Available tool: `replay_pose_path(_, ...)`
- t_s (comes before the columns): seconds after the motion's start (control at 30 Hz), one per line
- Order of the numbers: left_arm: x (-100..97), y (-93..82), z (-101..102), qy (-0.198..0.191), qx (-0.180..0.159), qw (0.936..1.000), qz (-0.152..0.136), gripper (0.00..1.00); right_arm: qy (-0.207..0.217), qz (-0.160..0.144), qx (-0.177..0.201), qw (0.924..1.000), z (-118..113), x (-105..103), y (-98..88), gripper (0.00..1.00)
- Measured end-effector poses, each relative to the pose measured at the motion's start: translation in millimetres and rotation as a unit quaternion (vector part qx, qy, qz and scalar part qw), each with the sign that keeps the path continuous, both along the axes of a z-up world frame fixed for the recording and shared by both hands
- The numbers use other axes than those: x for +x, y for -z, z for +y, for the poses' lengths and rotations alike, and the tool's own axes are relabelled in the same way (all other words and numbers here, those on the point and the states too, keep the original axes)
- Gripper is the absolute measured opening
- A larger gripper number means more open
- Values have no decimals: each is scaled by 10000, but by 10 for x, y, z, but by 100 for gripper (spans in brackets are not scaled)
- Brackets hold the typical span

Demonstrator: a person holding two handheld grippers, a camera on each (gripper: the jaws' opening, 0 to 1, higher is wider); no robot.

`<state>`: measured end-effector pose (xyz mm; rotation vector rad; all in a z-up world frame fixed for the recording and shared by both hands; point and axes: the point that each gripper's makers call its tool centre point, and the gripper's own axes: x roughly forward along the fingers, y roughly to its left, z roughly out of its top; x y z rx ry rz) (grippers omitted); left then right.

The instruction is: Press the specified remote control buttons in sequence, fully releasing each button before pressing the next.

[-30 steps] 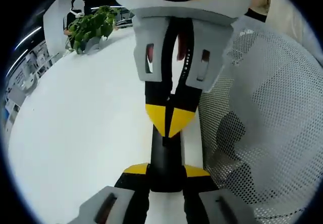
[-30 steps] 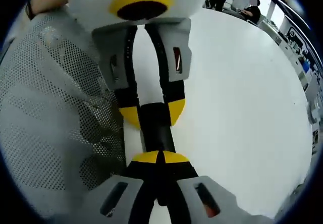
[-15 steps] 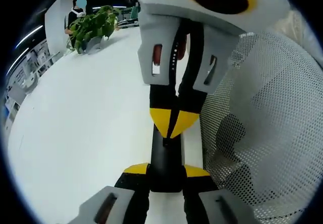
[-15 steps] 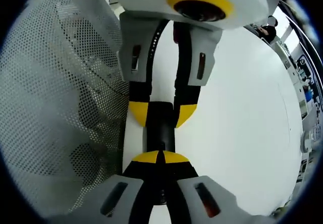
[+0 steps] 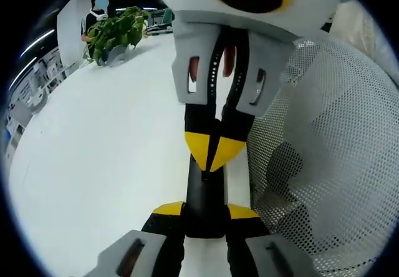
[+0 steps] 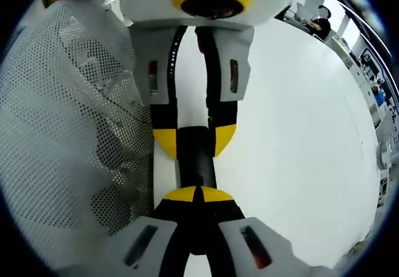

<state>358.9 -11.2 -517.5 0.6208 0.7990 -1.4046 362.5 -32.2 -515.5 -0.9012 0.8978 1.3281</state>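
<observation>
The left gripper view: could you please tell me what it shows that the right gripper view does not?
The left gripper view has a leafy green plant at the far edge of the white table, with a person behind it. The right gripper view has a second person at the far edge and what look like shelves along the room's side. Both share the black remote clamped between the left gripper jaws, the right gripper with shut tips at the remote, the table and a white mesh surface.

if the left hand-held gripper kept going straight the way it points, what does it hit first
The left hand-held gripper grips a black bar-shaped object; straight ahead it would meet the right hand-held gripper's yellow fingertips, closed just ahead on the same object.
</observation>
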Motion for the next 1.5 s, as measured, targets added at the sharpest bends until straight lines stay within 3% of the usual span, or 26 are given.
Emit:
replay_pose_path(0.07,1,-1,-1,-8,-8,10000,7,24,110,-6,69,9999,-2,-6,-1,0)
replay_pose_path(0.17,1,-2,-1,-13,-11,10000,11,24,-206,-283,-7,9994,0,-10,0,0)
replay_pose_path(0.53,2,-5,0,-37,-29,10000,32,24,-195,-203,-58,9996,25,1,-30,0)
replay_pose_path(0.73,5,-2,1,-34,-36,10000,31,24,-649,-404,-176,9969,34,-14,-31,0)
replay_pose_path(0.93,4,-2,0,-54,-58,9999,64,24,-620,-249,-360,9971,44,3,-29,0)
replay_pose_path(1.1,11,-4,-9,-182,-130,9996,178,24,196,12,-56,9998,32,13,-26,0)
replay_pose_path(1.2,-8,-3,-15,-42,-81,9999,60,24,-169,-329,-187,9991,25,1,-19,0)
replay_pose_path(1.33,0,-5,-12,-81,-114,9999,88,24,-278,-441,-365,9980,42,-13,-12,0)
replay_pose_path(1.5,1,-3,-15,-82,-114,9999,78,24,-135,-661,35,9977,18,-6,-27,0)
